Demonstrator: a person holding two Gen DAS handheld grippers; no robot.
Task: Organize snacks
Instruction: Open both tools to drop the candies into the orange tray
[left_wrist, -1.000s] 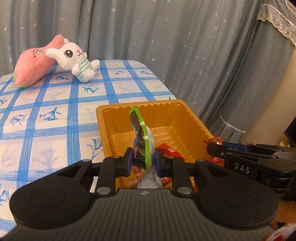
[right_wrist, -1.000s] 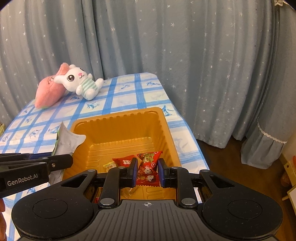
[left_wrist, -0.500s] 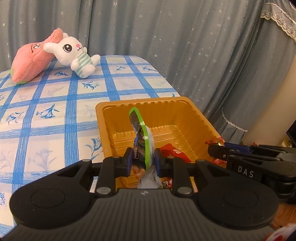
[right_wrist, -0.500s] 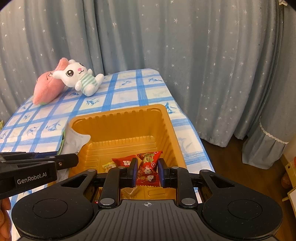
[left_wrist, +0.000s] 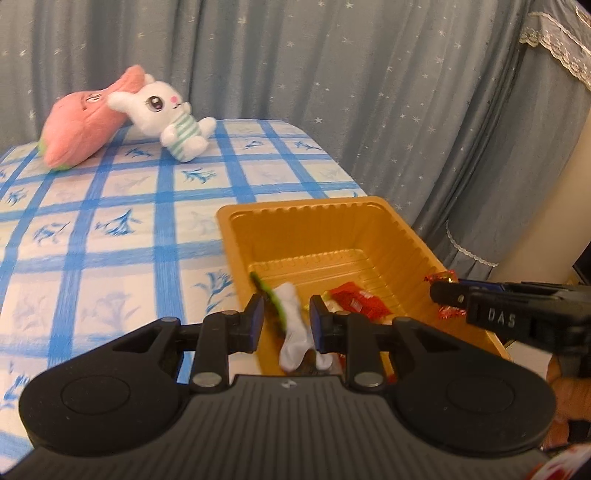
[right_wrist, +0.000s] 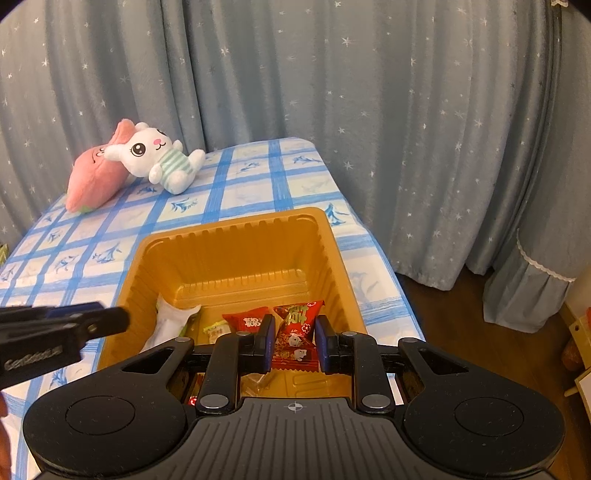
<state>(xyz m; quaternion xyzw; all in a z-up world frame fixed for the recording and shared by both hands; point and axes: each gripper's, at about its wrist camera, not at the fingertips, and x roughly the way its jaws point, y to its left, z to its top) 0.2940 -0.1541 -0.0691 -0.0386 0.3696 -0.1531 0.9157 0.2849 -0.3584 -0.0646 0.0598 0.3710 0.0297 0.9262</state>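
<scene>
An orange plastic tray (left_wrist: 310, 221) (right_wrist: 236, 236) stands on the blue-checked tablecloth. My left gripper (left_wrist: 286, 317) is open over the tray's near left corner. A green-and-white snack packet (left_wrist: 291, 328) drops loose between its fingers and lies inside the tray in the right wrist view (right_wrist: 170, 317). My right gripper (right_wrist: 291, 341) is shut on a red snack packet (right_wrist: 295, 332) over the tray's near right part. Another red packet (right_wrist: 245, 321) and a small yellow one (right_wrist: 216, 330) lie in the tray.
A pink plush (left_wrist: 77, 136) and a white bunny plush (left_wrist: 166, 118) lie at the table's far end. Starred grey curtains (right_wrist: 369, 110) hang behind and to the right. The table edge drops to a wooden floor (right_wrist: 480, 350) on the right.
My left gripper opened and let go of the green-and-white packet, which fell into the tray. My right gripper kept its hold on the red packet.
</scene>
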